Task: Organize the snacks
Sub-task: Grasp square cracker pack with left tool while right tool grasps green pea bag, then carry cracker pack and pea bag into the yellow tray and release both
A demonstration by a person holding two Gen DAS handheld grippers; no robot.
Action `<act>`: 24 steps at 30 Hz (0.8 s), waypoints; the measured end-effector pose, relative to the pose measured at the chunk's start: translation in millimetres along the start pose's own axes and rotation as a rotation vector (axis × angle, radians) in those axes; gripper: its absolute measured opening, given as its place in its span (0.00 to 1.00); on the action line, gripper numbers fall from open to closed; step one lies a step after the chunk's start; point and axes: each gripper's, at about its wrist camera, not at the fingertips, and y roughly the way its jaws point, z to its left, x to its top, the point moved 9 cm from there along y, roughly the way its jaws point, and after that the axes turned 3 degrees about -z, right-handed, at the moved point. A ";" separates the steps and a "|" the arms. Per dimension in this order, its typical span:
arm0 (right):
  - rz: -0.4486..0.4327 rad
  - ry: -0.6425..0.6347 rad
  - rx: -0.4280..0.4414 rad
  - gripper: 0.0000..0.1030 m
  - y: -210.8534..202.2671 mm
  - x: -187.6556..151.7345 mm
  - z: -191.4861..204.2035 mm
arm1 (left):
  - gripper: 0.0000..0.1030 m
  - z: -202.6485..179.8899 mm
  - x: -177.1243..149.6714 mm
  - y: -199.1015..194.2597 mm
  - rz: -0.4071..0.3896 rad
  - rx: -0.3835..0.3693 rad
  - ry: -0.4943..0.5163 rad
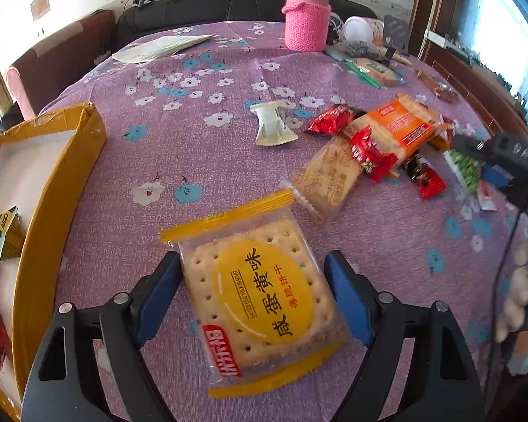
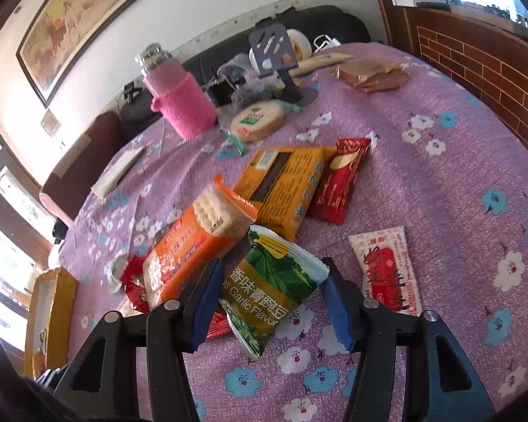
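The left gripper (image 1: 253,295) stands spread over a square salted-egg-yolk biscuit in a clear, yellow-edged wrapper (image 1: 260,295), its blue pads either side and clear of the pack, which lies flat on the purple, flower-printed tablecloth (image 1: 193,147). The right gripper (image 2: 269,299) brackets a green packet of garlic-flavour peas (image 2: 274,281), the left pad against its edge, the right one just beside it; whether it is pinched cannot be told. To the near left sits one yellow cardboard box with a white floor (image 1: 70,183), already holding one green and at least two red packets. In the loose pile at centre right: one orange cracker sleeve (image 2: 193,242), one flat orange box (image 2: 285,186), one long red bar wrapper (image 2: 341,179), one white-and-red sachet (image 2: 387,267). Apart lies a single cream sweet wrapper (image 1: 272,123). At the far edge stands a pink flask in a knitted sleeve (image 1: 308,17); beyond, a dark sofa and a framed picture of horses (image 2: 84,14) on a white wall.
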 end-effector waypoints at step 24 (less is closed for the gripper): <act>-0.105 -0.105 0.064 0.55 -33.4 0.1 46.5 | 0.72 147.2 -1.6 -155.2 -0.281 -0.123 -0.375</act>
